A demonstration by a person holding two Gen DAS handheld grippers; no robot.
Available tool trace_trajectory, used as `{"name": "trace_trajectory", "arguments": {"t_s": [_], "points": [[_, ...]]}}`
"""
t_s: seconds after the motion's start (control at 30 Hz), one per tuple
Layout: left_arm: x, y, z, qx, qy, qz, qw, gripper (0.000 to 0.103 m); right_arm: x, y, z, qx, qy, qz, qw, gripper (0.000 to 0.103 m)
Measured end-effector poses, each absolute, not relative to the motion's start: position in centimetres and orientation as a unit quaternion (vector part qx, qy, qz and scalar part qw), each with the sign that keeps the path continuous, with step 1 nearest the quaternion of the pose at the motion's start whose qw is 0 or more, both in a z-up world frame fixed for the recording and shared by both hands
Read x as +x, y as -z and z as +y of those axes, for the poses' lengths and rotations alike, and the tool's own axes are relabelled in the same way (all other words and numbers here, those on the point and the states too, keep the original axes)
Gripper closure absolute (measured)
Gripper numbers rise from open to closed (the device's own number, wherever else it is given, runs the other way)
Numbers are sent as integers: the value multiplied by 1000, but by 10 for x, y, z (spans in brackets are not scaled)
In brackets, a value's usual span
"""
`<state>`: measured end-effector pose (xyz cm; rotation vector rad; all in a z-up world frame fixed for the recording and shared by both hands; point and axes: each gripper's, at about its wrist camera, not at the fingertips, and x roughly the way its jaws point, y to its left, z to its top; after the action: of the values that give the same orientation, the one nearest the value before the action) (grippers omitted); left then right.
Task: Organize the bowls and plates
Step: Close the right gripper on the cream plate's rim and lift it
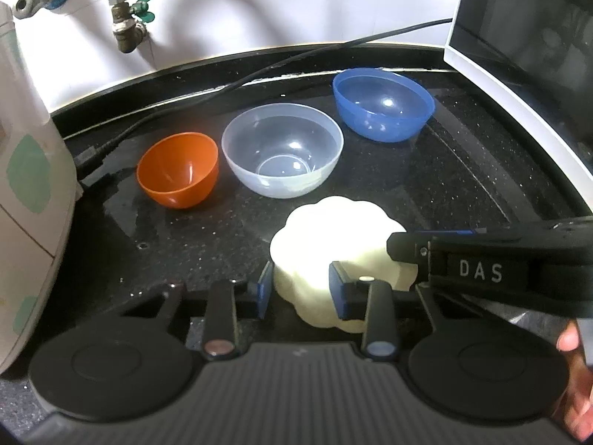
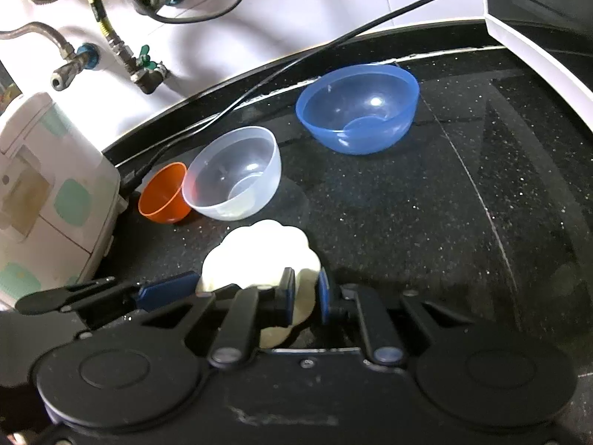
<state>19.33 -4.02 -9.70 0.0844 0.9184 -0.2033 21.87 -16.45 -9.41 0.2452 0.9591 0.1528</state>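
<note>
A cream scalloped dish (image 1: 333,233) (image 2: 259,256) lies on the black speckled countertop (image 1: 426,185). My left gripper (image 1: 302,291) is shut on the dish's near-left part, one blue pad against each side. My right gripper (image 2: 304,294) is shut on the dish's right rim, which stands thin between its pads. One left gripper finger (image 2: 166,289) shows in the right wrist view. Behind the dish stand three upright bowls in a row: an orange bowl (image 1: 178,170) (image 2: 165,196), a clear bowl (image 1: 281,148) (image 2: 233,174) and a blue bowl (image 1: 383,107) (image 2: 357,107).
A white appliance with green patches (image 1: 26,185) (image 2: 44,204) stands at the left edge. A white-framed dark appliance (image 1: 519,55) fills the back right corner. A black cable (image 1: 259,74) runs along the counter's back edge. Metal taps (image 1: 126,18) stick out of the white wall.
</note>
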Motion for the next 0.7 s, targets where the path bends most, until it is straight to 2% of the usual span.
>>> {"name": "trace_trajectory", "arguments": {"t_s": [0.7], "points": [[143, 54, -9, 33, 92, 425, 900, 73, 170, 47, -146, 118, -90, 432, 889, 89]]}}
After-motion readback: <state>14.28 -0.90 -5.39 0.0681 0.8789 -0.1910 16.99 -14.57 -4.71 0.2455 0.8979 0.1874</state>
